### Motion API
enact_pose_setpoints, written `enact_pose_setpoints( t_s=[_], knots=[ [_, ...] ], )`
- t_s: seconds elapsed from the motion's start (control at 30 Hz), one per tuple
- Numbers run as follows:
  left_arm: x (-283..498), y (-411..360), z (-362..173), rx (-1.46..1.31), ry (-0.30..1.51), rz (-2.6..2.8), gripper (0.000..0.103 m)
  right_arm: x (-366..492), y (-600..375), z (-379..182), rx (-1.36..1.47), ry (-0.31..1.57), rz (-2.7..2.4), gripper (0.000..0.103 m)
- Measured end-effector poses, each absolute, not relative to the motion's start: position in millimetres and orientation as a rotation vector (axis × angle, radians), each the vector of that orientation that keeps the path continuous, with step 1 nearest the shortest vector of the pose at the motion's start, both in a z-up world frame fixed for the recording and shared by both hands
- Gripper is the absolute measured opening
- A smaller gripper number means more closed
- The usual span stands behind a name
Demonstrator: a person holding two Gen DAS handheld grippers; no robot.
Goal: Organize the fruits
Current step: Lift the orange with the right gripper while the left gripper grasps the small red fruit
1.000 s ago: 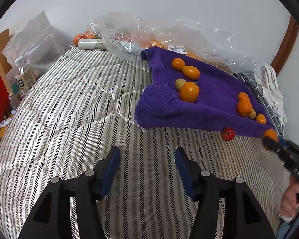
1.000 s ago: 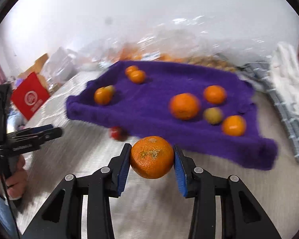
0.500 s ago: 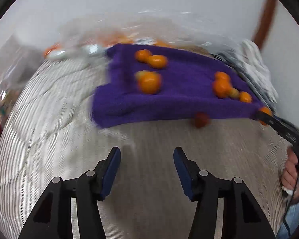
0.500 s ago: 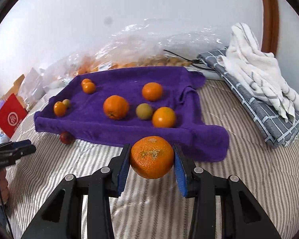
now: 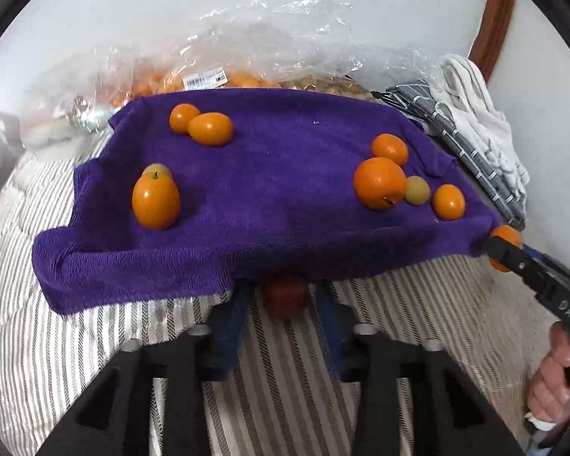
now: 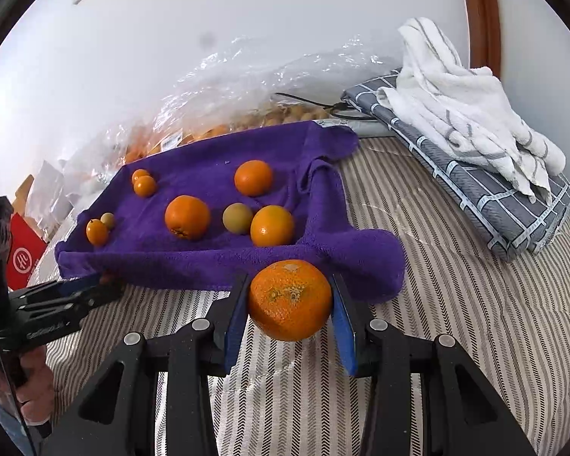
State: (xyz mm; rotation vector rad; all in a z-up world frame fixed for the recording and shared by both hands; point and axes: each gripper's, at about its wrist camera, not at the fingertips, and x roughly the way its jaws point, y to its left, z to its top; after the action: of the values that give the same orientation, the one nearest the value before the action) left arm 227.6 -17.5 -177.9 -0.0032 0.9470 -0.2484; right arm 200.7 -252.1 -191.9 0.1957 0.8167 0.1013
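at the purple towel's point(image 5: 277, 205) edge, left gripper point(image 5: 284, 298) jaws just closed around red fruit point(image 5: 284, 296), right gripper point(image 6: 289, 304) pinching orange point(image 6: 289, 300).

in the left wrist view the left gripper point(image 5: 285, 296) is blurred, and the front hem of the purple towel point(image 5: 285, 190) covers the tips of its jaws. the small red fruit point(image 5: 285, 298) between them is blurred too; if the pads press it cannot be seen clearly. the right gripper point(image 5: 507, 250) hides most of the orange point(image 5: 507, 232) it carries, and the hand point(image 5: 554, 383) is cut by the picture edge. in the right wrist view the fruits inside the plastic bag point(image 6: 247, 87) are too unclear to tell apart, and the red box point(image 6: 22, 258) is half hidden.
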Motion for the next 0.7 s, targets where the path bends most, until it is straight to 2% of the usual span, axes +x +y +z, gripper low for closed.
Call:
enact_pose_setpoints(
  t_s=[0.03, 0.27, 0.7],
  knots=[
    [226, -17, -178, -0.005, 0.944, -0.259, 0.021, 202, -252, -193, 0.199, 0.819, 0.109, 0.041],
    [220, 0, -168, -0.120, 0.869, -0.292, 0.020, 203, -250, -198, 0.228, 0.841, 0.144, 0.041],
    [209, 5, -147, -0.124, 0.746, -0.278, 0.020, 196, -235, -194, 0.150, 0.801, 0.201, 0.041]
  ],
)
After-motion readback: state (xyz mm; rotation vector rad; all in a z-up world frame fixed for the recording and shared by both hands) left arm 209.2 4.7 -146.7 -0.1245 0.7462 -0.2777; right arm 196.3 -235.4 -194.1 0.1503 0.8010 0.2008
